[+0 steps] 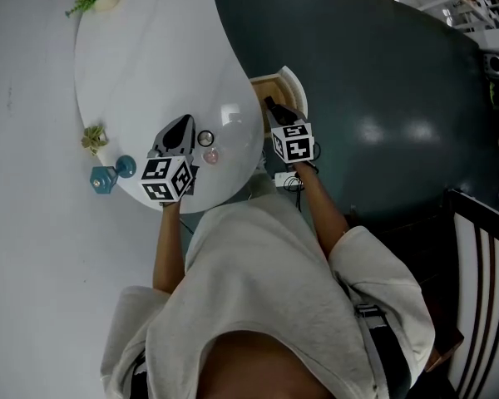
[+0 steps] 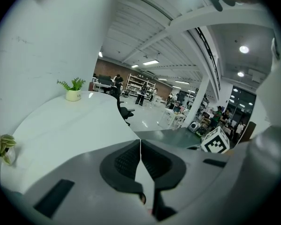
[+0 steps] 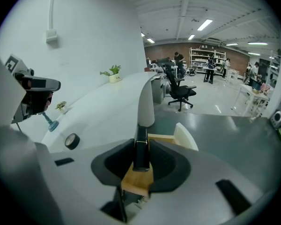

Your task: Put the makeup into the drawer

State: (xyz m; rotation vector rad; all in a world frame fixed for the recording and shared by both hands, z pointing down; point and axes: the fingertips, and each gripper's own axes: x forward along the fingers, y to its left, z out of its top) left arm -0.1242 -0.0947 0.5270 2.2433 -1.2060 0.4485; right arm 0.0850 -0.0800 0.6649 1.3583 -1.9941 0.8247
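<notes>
1. I judge the step in hand to be carrying one piece to the drawer (image 1: 294, 85). My right gripper (image 1: 273, 107) pinches a slim black makeup tube (image 3: 140, 150) between its pads, just above the open wooden compartment.
2. The next move calls for lowering the tube into the compartment, clear of the white front, then spreading the jaws.
3. My left gripper (image 2: 140, 148) has its jaws pressed together on nothing and sits over the white table (image 1: 150, 65).
4. Just beside it, a round black case (image 1: 206, 138) and a small pink piece (image 1: 209, 156) wait.
5. Both forearms reach forward, grippers tipped downward.
</notes>
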